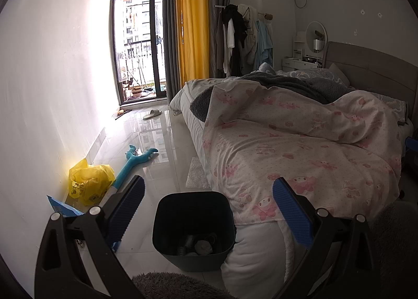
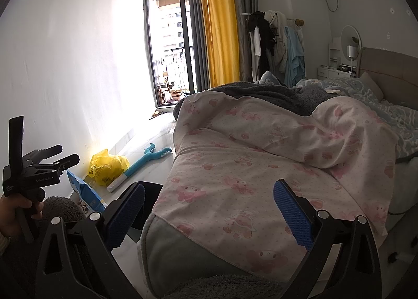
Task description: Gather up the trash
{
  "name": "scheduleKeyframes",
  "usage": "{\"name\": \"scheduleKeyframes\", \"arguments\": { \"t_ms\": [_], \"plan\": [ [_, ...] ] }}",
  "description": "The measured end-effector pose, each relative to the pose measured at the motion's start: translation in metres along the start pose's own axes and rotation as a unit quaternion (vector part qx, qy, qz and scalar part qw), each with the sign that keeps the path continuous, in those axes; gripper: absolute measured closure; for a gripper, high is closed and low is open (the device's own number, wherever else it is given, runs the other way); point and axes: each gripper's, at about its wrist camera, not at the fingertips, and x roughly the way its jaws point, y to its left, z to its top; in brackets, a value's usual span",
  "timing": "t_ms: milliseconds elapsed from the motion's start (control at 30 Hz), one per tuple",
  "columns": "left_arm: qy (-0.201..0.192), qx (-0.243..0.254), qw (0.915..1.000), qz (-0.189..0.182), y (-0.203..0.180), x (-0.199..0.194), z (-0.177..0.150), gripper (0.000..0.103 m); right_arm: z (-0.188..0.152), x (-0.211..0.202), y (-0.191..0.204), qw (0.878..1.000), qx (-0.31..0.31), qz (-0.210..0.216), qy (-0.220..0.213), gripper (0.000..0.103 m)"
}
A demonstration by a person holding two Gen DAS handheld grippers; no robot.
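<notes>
Two grippers are in view; the left gripper (image 1: 209,203) has its jaws spread wide and holds nothing, and the right gripper (image 2: 209,203) is also wide open and empty. One black bin (image 1: 193,231) stands on the floor near the bed (image 1: 300,147), with some dark trash inside; one yellow bag (image 1: 90,184), one blue packet (image 1: 61,207) and one blue toy (image 1: 135,161) lie at the left wall. Only the left view shows the bin's inside and one slipper (image 1: 152,114) far off; only the right view shows the hand (image 2: 11,214) carrying the left gripper.
</notes>
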Motion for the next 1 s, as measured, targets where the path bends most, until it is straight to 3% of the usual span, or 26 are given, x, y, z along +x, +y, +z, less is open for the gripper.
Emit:
{"name": "scheduleKeyframes", "arguments": {
  "t_ms": [1000],
  "plan": [
    [0.002,0.003,1.0000,-0.006,0.0001,0.0005,-0.0005,0.003,-0.0034,-0.0003,-0.0023,1.000,-0.003,-0.006,0.005,0.003]
  ]
}}
